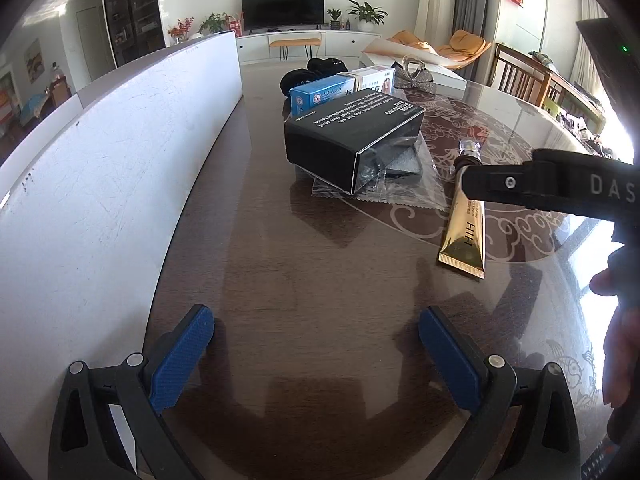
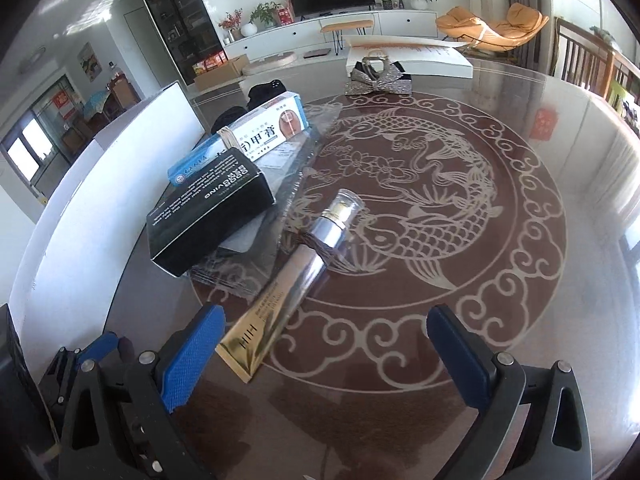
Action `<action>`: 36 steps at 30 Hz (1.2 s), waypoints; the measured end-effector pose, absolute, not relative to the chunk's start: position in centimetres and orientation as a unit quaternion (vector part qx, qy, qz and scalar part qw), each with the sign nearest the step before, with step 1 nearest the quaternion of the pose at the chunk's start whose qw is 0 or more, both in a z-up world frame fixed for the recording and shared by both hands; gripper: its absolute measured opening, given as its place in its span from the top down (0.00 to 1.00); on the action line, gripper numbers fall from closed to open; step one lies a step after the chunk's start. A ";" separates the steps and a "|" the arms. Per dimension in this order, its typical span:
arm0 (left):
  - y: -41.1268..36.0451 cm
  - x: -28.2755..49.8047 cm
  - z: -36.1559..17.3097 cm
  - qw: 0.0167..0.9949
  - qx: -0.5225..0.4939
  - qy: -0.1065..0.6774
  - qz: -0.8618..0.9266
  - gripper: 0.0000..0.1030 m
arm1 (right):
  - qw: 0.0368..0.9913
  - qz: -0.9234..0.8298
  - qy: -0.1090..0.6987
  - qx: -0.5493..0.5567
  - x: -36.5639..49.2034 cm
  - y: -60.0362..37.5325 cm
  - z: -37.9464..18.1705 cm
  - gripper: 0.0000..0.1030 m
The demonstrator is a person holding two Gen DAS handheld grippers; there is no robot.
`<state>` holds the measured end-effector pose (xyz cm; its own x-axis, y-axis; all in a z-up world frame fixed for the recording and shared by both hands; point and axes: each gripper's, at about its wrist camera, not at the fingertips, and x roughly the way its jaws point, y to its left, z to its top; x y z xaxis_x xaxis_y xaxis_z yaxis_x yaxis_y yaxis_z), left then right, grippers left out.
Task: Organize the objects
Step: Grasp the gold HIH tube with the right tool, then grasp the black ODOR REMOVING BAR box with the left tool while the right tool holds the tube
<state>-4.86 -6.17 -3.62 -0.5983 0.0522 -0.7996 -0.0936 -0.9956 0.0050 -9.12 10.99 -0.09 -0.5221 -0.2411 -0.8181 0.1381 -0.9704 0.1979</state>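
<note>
A gold tube (image 2: 276,296) with a silver cap lies on the glass table, its flat end close to my right gripper's left finger; it also shows in the left wrist view (image 1: 466,226). My right gripper (image 2: 326,354) is open and empty just behind it. A black box (image 1: 352,136) rests on a clear plastic bag (image 1: 408,176), and shows in the right wrist view (image 2: 208,216). Behind it lie a blue box (image 1: 320,98) and a white box (image 2: 272,130). My left gripper (image 1: 316,356) is open and empty over bare table. The right gripper's body (image 1: 560,188) reaches in from the right.
A long white bin wall (image 1: 120,184) runs along the table's left side. A glittery bow (image 2: 378,80), a black cloth item (image 1: 312,74) and a flat white box (image 2: 416,56) lie at the far end. Wooden chairs (image 1: 524,76) stand to the right.
</note>
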 end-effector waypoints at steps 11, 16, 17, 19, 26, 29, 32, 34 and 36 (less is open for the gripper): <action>-6.2 -4.7 -3.5 0.041 -0.446 0.023 0.894 0.00 | 0.072 -0.887 0.017 0.456 -8.2 12.1 -1.4 0.72; -6.2 -4.7 -3.6 0.041 -0.446 0.023 0.894 0.00 | 0.029 -0.897 0.028 0.439 -6.2 18.9 -1.4 0.72; -6.2 -4.7 -3.5 0.041 -0.446 0.024 0.894 0.00 | 0.025 -0.899 0.024 0.437 -6.0 20.0 -1.4 0.72; -6.1 -4.8 -3.5 0.041 -0.448 0.024 0.893 0.00 | 0.029 -0.902 0.015 0.431 -5.5 21.3 -1.4 0.66; -4.4 -9.1 0.6 0.020 -0.424 0.083 0.902 0.00 | 0.030 -0.894 0.017 0.446 -5.7 21.6 -1.7 0.15; -3.2 -13.0 1.8 0.040 -0.433 0.099 0.895 0.00 | 0.031 -0.894 0.018 0.447 -5.8 21.5 -1.9 0.15; -1.9 -16.5 0.8 0.047 -0.458 0.130 0.878 0.00 | 0.031 -0.894 0.018 0.447 -5.7 21.4 -1.9 0.14; -1.0 -17.7 -0.3 0.074 -0.478 0.145 0.863 0.00 | 0.032 -0.894 0.018 0.447 -5.7 21.4 -1.9 0.14; -0.2 -17.2 -0.6 0.089 -0.459 0.161 0.869 0.34 | 0.032 -0.894 0.018 0.447 -5.7 21.4 -1.9 0.14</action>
